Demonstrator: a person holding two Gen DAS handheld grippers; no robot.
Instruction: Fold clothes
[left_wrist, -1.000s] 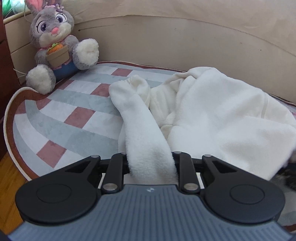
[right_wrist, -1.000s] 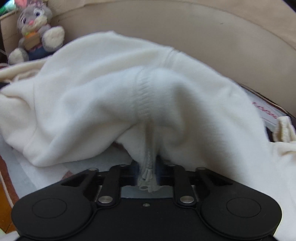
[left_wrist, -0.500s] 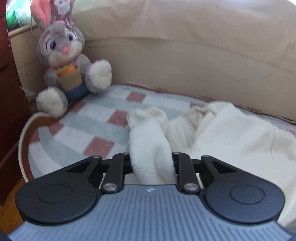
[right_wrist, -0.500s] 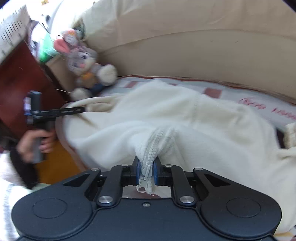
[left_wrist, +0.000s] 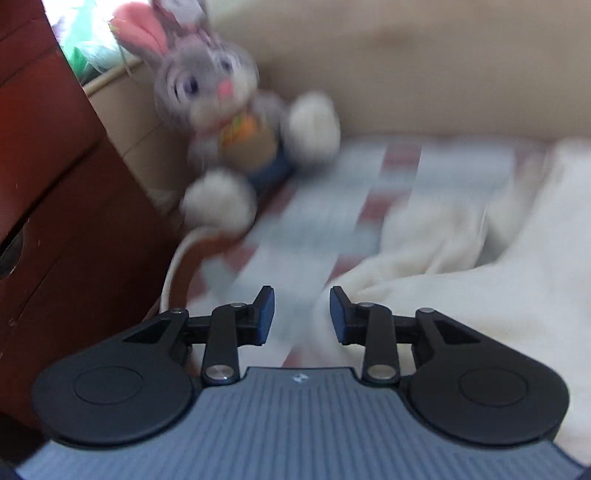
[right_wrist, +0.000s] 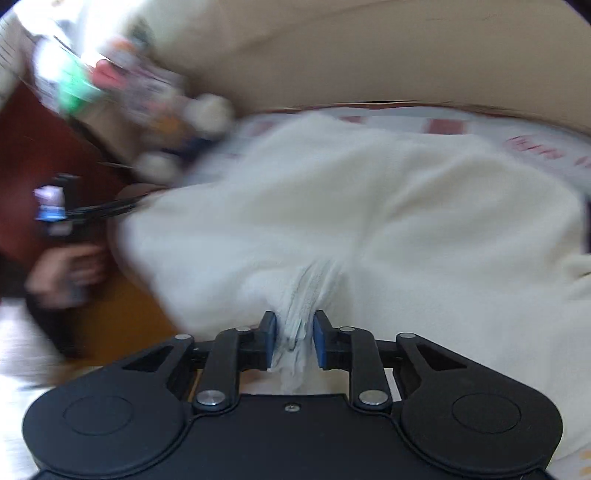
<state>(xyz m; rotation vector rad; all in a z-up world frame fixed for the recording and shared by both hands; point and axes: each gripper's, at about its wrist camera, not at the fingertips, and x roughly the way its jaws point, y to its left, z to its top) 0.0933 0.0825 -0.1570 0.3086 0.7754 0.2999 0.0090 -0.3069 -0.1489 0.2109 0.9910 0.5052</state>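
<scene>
Spread over the checked mat (left_wrist: 325, 221): the cream fleece (right_wrist: 369, 206), lying wide across the middle and right of the mat, probably laid flat there for folding. At the mat's far left corner, a plush rabbit (left_wrist: 221, 110) sitting clear of the fleece. At the mat's left edge, left gripper (left_wrist: 302, 314), jaws opening and bare, fleece just right of them. At the mat's near edge, right gripper (right_wrist: 294, 334), jaws opening, zipper edge (right_wrist: 295, 332) slack between them, seemingly being let go.
</scene>
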